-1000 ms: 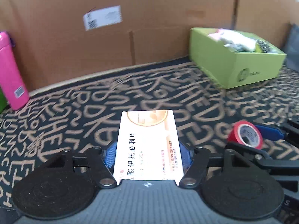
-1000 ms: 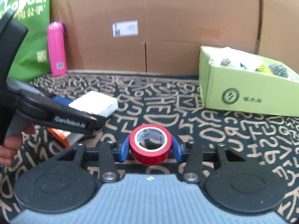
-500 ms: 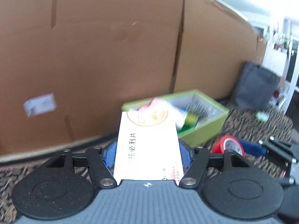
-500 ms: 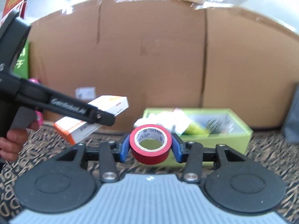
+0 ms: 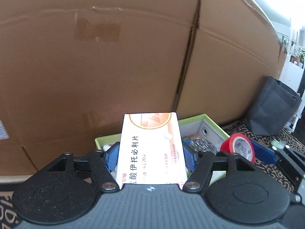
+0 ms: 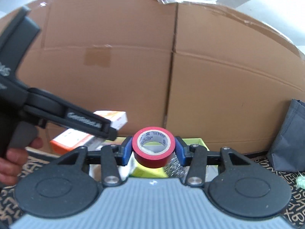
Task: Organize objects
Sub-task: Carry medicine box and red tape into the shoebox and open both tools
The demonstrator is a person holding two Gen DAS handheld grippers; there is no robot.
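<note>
Medicine box: We hold the white and orange medicine box [image 5: 150, 148] flat in the left claw [image 5: 150, 155]. It hangs in the air, right in front of the green bin [image 5: 205, 123], with the far end of the medicine box over the near edge of the bin.
Left claw: Its blue pads [image 5: 112, 157] press on both long sides of the medicine box, so it is clamped on it.
Red tape: We hold the red tape [image 6: 153, 147] in the right claw [image 6: 153, 149]. It hangs over the near part of the green bin, with its hole facing us.
Right claw: The blue pads touch both sides of the red tape, so it is clamped on it.
Green bin: It sits by the big brown cardboard wall [image 5: 114, 57] and already has small things inside.
How to do it well: We think we should bring each thing fully over the open bin, go low, then let go one at a time. The claws are close together, so we should keep them from bumping.
Watch out: The medicine box is long. It could catch on the rim.
Writing on the medicine box: Big dark Chinese letters run along it, with a "20" beside them. The small red print is too tiny to read.
Writing on the left claw: Its side reads "GenRobot", a bit blurry.
Other things: A gray bag [image 6: 289, 137] stands far right on the letter-pattern cloth [image 6: 286, 173].
</note>
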